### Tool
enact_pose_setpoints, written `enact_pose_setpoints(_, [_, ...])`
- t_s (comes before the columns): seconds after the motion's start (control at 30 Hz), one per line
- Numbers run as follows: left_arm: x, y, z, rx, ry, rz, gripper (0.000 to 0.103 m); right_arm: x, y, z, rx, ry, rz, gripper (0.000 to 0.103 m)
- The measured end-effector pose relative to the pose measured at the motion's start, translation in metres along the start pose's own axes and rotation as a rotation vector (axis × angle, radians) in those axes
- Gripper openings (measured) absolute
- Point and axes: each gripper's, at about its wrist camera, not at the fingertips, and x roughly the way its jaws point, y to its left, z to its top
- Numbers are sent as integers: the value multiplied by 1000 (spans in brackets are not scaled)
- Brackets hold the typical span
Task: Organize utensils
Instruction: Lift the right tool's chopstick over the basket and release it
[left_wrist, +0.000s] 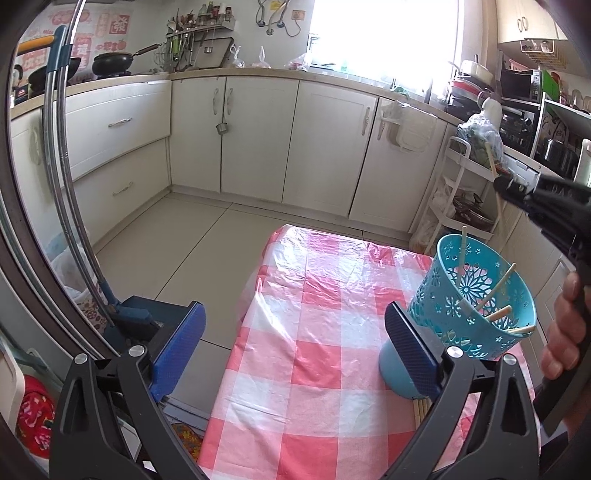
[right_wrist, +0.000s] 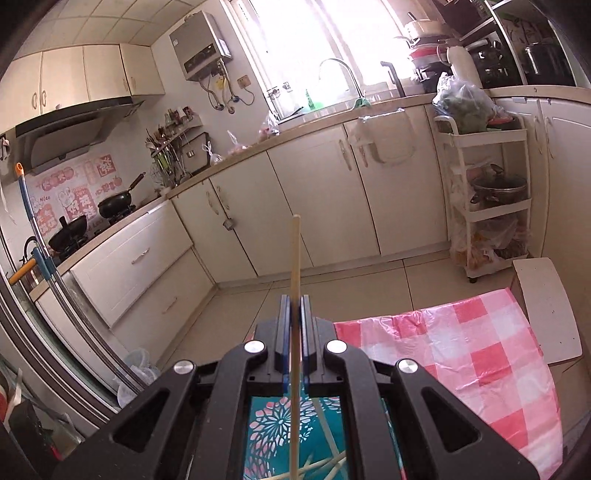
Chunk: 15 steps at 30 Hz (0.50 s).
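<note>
A turquoise perforated utensil holder (left_wrist: 476, 310) stands on the pink checked tablecloth (left_wrist: 314, 350), with several wooden chopsticks (left_wrist: 498, 315) leaning inside. My left gripper (left_wrist: 295, 347) is open and empty, its right finger just left of the holder. More chopsticks (left_wrist: 421, 408) lie on the cloth behind that finger. My right gripper (right_wrist: 294, 314) is shut on one wooden chopstick (right_wrist: 295, 258), held upright above the holder (right_wrist: 288, 432). In the left wrist view the right gripper (left_wrist: 517, 192) hovers above the holder.
White kitchen cabinets (left_wrist: 258, 136) run along the far walls. A white trolley with pots (right_wrist: 491, 192) stands to the right. A mop (left_wrist: 59, 147) leans at the left by the fridge. A white stool (right_wrist: 546, 306) sits beyond the table.
</note>
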Motion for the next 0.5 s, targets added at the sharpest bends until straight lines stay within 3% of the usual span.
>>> enact_pose_setpoints(0.27, [2, -2, -2, 9, 5, 5, 94, -9, 5, -22, -60, 77, 13, 7])
enact_pose_setpoints(0.5, [4, 2, -4, 2, 21, 24, 95, -60, 5, -24, -78, 30, 43, 10])
